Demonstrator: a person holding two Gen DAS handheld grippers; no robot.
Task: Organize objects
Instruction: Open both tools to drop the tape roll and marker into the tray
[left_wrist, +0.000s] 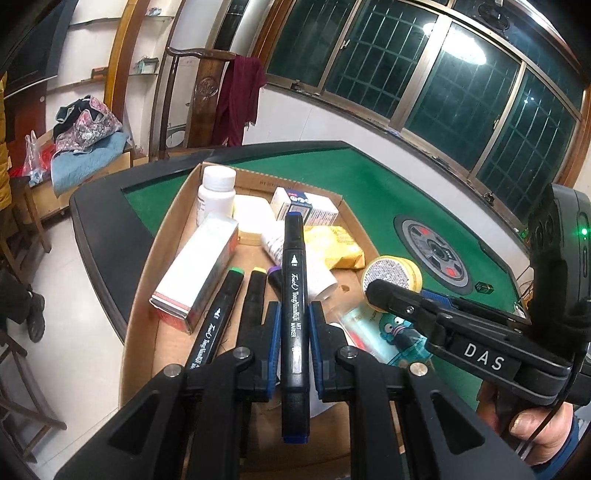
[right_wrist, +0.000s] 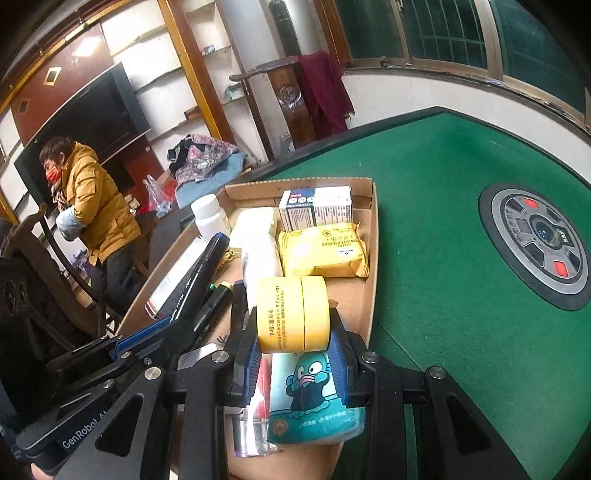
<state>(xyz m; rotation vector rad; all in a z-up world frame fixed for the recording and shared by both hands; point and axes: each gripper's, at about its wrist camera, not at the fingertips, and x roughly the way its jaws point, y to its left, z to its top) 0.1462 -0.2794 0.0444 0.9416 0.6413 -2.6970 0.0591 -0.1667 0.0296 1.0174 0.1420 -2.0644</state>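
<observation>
My left gripper (left_wrist: 293, 325) is shut on a black art marker (left_wrist: 293, 295) with blue caps, held lengthwise above the cardboard tray (left_wrist: 166, 236). Below it lie further markers with a green (left_wrist: 221, 314), a yellow (left_wrist: 256, 295) and a purple tip. My right gripper (right_wrist: 293, 347) is shut on a small yellow jar (right_wrist: 293, 314), held on its side over the tray (right_wrist: 371, 258). In the left wrist view that jar (left_wrist: 393, 275) shows at the right gripper's tip. The held marker (right_wrist: 199, 273) and the left gripper (right_wrist: 140, 336) appear at the left of the right wrist view.
The tray holds a white bottle (left_wrist: 218, 194), a red-and-white box (left_wrist: 199, 273), a white-blue box (right_wrist: 316, 206), a yellow packet (right_wrist: 323, 251) and a teal cartoon tissue pack (right_wrist: 314, 391). It sits on a green felt table (right_wrist: 461, 258) with a round hub (right_wrist: 535, 247). A person in a yellow jacket (right_wrist: 92, 206) stands at left.
</observation>
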